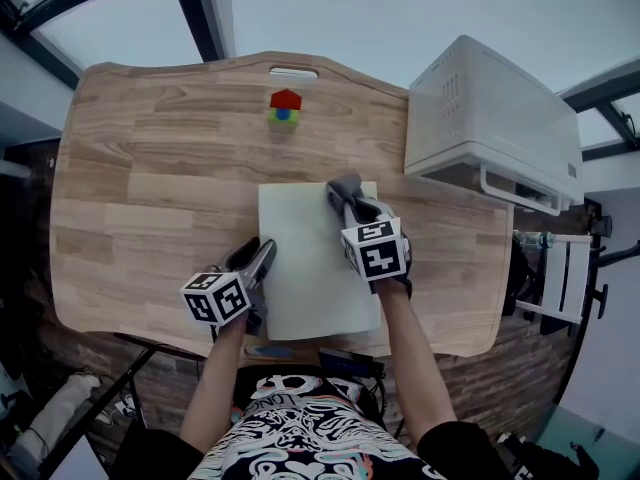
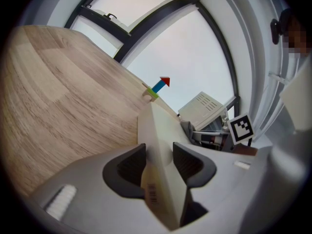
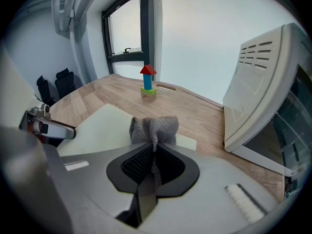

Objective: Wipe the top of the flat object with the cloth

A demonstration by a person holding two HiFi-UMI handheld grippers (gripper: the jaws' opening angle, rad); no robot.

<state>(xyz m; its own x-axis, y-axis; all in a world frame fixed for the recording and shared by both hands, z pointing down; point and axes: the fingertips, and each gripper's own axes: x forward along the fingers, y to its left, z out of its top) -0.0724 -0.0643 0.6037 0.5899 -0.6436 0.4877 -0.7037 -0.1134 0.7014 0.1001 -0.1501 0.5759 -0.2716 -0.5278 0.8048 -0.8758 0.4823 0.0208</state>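
Daylight is coming through dark-framed windows (image 1: 200, 13) behind a light wooden table (image 1: 140, 168). A white microwave (image 1: 490, 118) is sitting at the table's far right corner. A cream flat board (image 1: 310, 268) is lying at the near middle. The left gripper (image 1: 265, 251) is clamping the board's left edge between its pads. The right gripper (image 1: 355, 206) is pinching a grey knitted cloth (image 1: 343, 188), which is resting on the board's far right corner. A small toy block stack (image 1: 285, 106) is standing near the far edge, well apart.
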